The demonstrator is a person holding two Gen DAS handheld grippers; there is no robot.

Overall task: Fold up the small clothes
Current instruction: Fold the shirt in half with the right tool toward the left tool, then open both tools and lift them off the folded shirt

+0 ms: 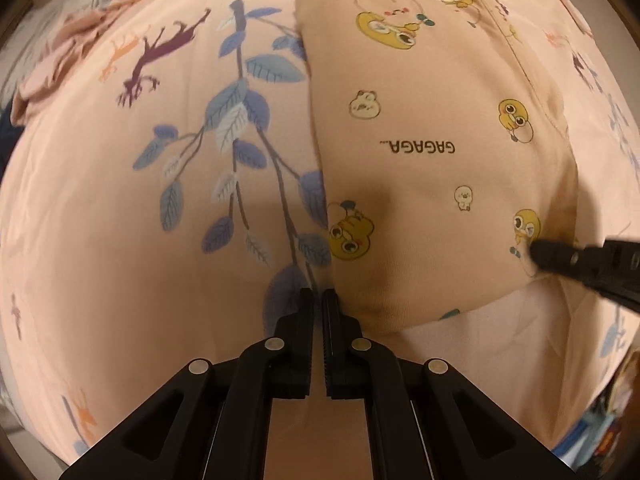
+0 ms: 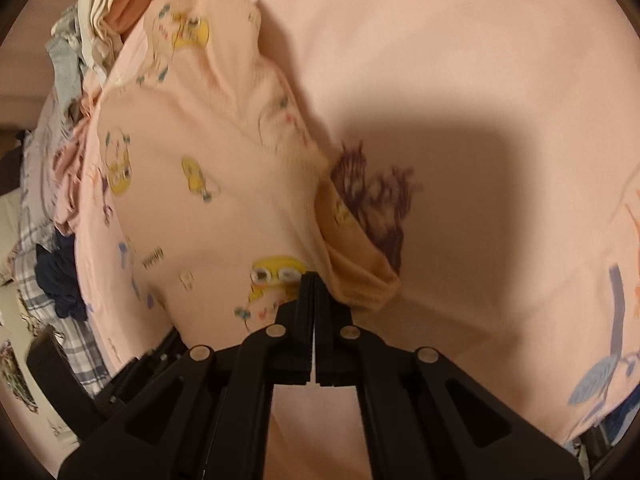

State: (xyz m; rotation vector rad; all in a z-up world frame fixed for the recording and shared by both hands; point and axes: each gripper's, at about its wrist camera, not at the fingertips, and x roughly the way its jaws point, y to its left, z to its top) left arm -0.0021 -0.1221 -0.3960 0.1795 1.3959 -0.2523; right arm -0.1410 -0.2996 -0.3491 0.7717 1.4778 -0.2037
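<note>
A small peach garment (image 1: 432, 160) printed with yellow ducks and "GAGAGA" lies on a pink printed bedsheet (image 1: 120, 200). My left gripper (image 1: 318, 296) is shut at the garment's near left edge; whether it pinches cloth is hidden. My right gripper (image 2: 314, 280) is shut on the garment's edge (image 2: 344, 264), where the cloth bunches into folds. The right gripper also shows in the left wrist view (image 1: 540, 254), pressed on the garment's right side. The garment spreads left in the right wrist view (image 2: 180, 184).
A pile of other clothes (image 2: 80, 60) lies at the sheet's far left edge, also seen in the left wrist view (image 1: 60, 40). A plaid cloth (image 2: 40, 240) and a dark blue item (image 2: 60, 280) lie beside it. The sheet (image 2: 480, 80) spreads to the right.
</note>
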